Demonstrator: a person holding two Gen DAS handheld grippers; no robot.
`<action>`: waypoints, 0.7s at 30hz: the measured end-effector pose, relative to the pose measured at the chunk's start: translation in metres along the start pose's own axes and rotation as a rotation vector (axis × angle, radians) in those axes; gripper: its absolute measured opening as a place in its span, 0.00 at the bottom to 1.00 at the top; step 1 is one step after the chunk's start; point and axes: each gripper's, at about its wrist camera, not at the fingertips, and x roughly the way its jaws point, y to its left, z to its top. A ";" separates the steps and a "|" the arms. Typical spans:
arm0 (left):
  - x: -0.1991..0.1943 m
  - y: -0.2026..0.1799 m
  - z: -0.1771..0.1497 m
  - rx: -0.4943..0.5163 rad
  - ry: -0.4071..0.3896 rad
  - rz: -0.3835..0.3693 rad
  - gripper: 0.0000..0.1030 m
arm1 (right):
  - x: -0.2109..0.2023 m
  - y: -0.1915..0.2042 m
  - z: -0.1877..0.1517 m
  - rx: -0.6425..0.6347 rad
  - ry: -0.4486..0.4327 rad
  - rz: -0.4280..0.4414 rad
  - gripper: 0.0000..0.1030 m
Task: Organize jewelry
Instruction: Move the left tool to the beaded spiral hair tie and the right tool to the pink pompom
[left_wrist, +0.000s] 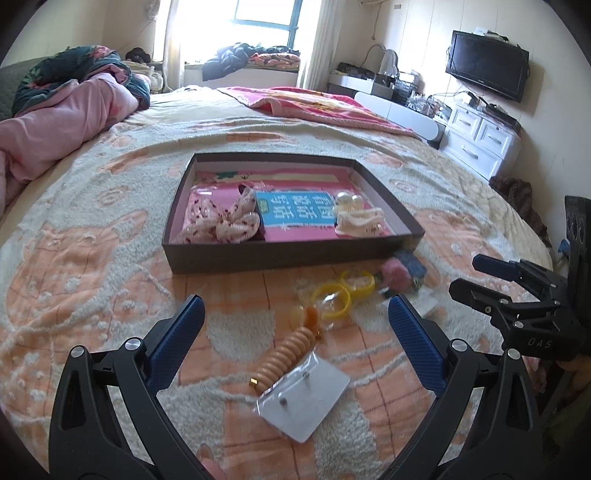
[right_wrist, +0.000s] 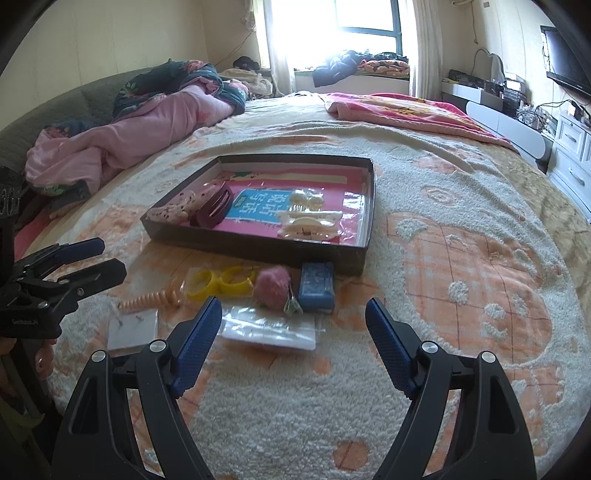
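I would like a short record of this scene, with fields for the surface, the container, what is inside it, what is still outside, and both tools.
surface: bedspread
container: shallow dark box, open
inside: floral scrunchie, cream hair claw
outside: yellow rings, pink pompom, blue case, spiral hair tie, earring card
left tool: open, empty
right tool: open, empty

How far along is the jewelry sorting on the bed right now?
Partly done. The dark box already holds a floral scrunchie, a maroon clip and a cream claw clip. Neither the left gripper nor the right gripper holds anything; both stand open. Still on the blanket: yellow rings, coil tie, pink pompom, blue case and earring card.
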 end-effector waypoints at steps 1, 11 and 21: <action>0.000 0.000 -0.002 0.001 0.004 0.000 0.89 | 0.000 0.001 -0.001 -0.001 0.001 0.000 0.75; 0.003 0.000 -0.020 0.028 0.050 0.021 0.88 | 0.004 0.010 -0.013 -0.019 0.017 0.024 0.70; 0.016 0.007 -0.031 0.023 0.096 0.038 0.88 | 0.017 0.021 -0.024 -0.059 0.041 0.032 0.70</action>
